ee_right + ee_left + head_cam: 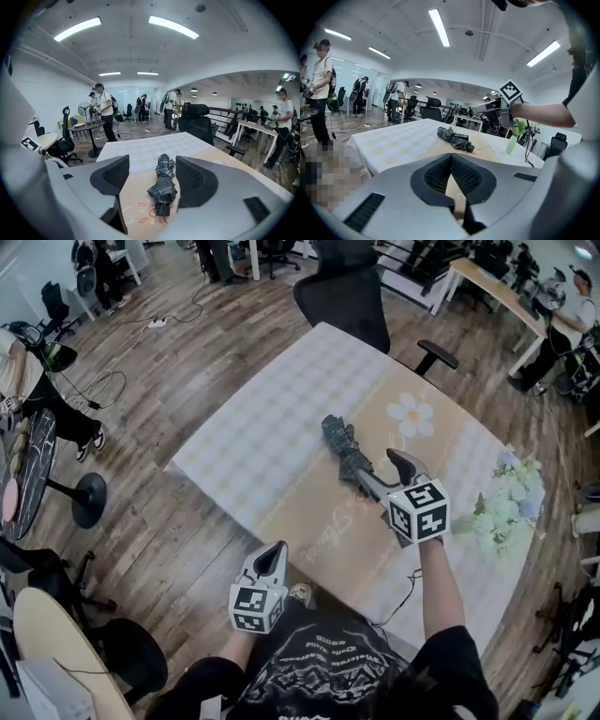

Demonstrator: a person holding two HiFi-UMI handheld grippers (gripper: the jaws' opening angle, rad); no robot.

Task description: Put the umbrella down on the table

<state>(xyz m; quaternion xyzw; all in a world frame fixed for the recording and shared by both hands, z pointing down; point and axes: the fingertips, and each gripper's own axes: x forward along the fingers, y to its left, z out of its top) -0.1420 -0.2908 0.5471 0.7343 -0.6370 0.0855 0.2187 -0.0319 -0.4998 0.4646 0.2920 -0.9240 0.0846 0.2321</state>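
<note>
A folded dark grey plaid umbrella [342, 454] lies flat on the table [272, 437], free of both grippers. My right gripper [386, 474] hangs above its near handle end with the jaws wide apart and nothing pressed between them. In the right gripper view the umbrella [163, 185] shows on the tabletop below the gap of the open right gripper [152, 171]. My left gripper [272, 559] is off the table's near edge, close to my body, with its jaws shut together and empty. From the left gripper [451, 157] the umbrella [454, 138] appears farther out on the table.
A bunch of pale flowers [506, 507] stands at the table's right edge, in a green vase [512, 143]. A black office chair [347, 296] sits at the far end. A cable [408, 592] runs over the near right part. People stand around the room.
</note>
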